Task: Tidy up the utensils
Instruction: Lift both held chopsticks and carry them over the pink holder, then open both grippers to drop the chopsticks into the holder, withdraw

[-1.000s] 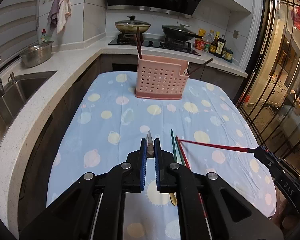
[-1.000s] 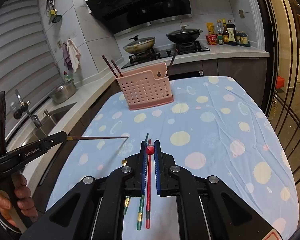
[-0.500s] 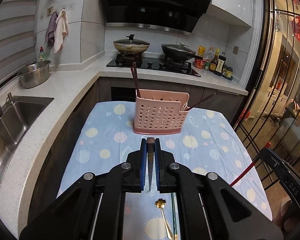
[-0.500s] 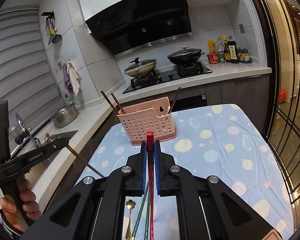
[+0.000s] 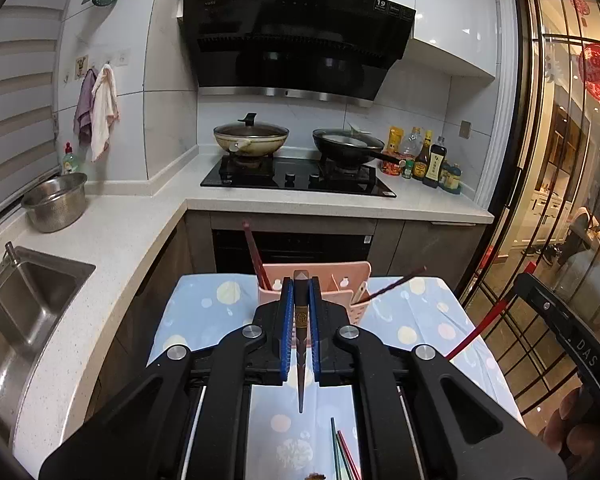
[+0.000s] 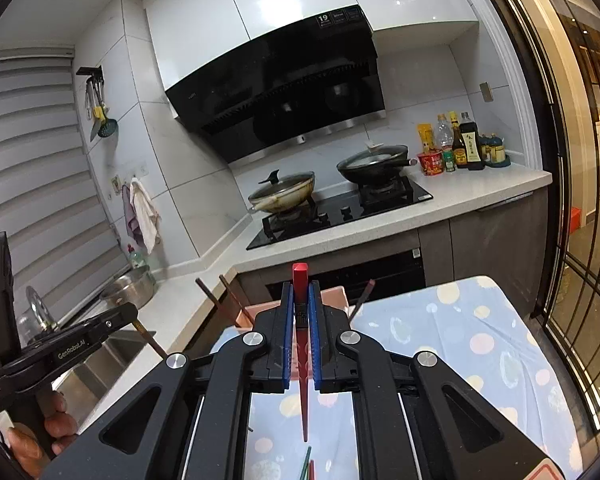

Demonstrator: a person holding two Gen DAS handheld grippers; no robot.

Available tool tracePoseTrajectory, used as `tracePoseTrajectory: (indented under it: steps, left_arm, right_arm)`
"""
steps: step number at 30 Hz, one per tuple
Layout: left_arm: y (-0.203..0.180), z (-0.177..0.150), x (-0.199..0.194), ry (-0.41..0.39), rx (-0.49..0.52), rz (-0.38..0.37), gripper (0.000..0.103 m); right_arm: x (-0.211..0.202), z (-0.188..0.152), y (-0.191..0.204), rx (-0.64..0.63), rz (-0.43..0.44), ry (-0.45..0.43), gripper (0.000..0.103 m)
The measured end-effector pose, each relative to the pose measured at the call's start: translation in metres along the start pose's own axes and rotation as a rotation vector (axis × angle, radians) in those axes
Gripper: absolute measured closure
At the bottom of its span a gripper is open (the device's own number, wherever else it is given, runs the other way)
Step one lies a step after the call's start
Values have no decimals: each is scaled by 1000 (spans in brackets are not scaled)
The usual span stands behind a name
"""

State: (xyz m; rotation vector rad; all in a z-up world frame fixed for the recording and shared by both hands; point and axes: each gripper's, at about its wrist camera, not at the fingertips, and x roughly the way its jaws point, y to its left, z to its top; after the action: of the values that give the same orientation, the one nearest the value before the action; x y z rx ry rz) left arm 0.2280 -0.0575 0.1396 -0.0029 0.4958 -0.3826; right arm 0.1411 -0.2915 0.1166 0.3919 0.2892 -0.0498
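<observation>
My left gripper [image 5: 300, 286] is shut on a dark brown chopstick [image 5: 300, 360], thick end up, tip hanging down, raised above the table. My right gripper [image 6: 300, 290] is shut on a red chopstick [image 6: 301, 276], also held upright; it shows at the right of the left wrist view [image 5: 476, 330]. The pink perforated utensil basket [image 5: 352, 276] stands at the table's far end, just beyond both grippers, with dark chopsticks [image 5: 254, 252] in it; it also shows in the right wrist view [image 6: 252, 314]. A green and a red chopstick [image 5: 340, 456] lie on the cloth below.
The table has a blue dotted cloth [image 5: 204, 312]. Behind it is a counter with a stove [image 5: 300, 176], pans and bottles. A sink [image 5: 28, 292] and a steel bowl [image 5: 56, 202] are at the left. A glass door [image 5: 560, 200] is at the right.
Both grippers have lifted off the cloth with their chopsticks, turned them from flat to upright, and moved toward the pink basket.
</observation>
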Motion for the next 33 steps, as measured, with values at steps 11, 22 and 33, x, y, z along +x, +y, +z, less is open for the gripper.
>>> tracePoseTrajectory:
  steps: [11,22,33]
  left_arm:
    - [3,76,19,-161,-21,9,96]
    - [13,91,76,-185,-29,38,96]
    - [25,68,121,-102,-41,53,96]
  right_arm:
    - [53,58,5,43,4,-148,96]
    - [124,58,12,39,6,-172,96]
    - [171,23,14,-4,4,-20,96]
